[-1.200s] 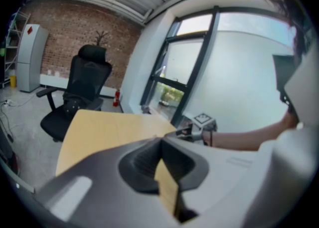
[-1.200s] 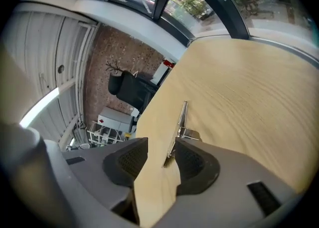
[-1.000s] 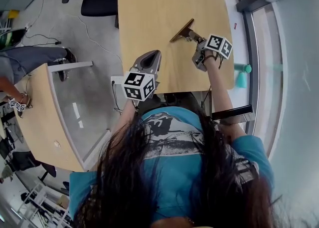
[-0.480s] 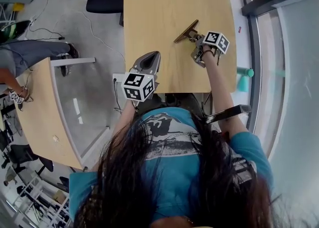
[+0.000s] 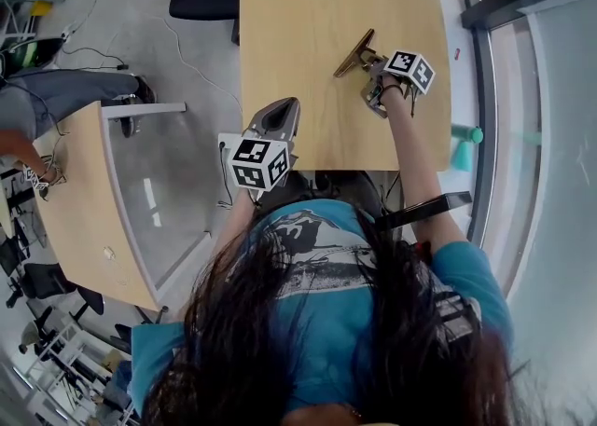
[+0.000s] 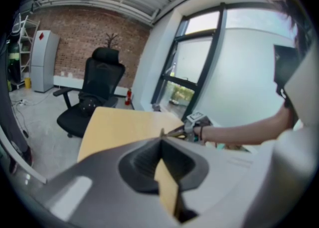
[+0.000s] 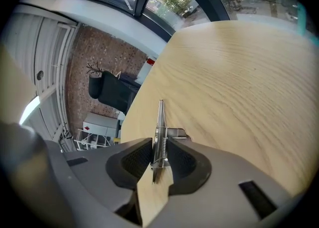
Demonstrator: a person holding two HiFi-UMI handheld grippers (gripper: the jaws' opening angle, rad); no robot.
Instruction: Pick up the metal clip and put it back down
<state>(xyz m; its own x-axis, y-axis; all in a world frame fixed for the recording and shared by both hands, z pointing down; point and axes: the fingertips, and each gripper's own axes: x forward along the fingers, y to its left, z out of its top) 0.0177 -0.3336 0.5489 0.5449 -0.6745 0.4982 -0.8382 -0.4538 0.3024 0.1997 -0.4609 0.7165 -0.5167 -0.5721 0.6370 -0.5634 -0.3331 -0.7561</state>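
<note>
- So, the table (image 5: 308, 23) fills the upper middle of the head view, and the task plays out on its right part.
- The left gripper (image 5: 280, 115) sits at the table's lower edge, jaws together on nothing.
- The right gripper (image 5: 375, 68), upper right, is clamped on the metal clip (image 5: 355, 51). We judge the grasp made, with lift and set-down both left.
- The clip looks to rest on the wood, standing on edge.
- Against a second ago, the right jaws have just been closing on the clip. The clip lies where it lay, and the left gripper is unchanged.
</note>
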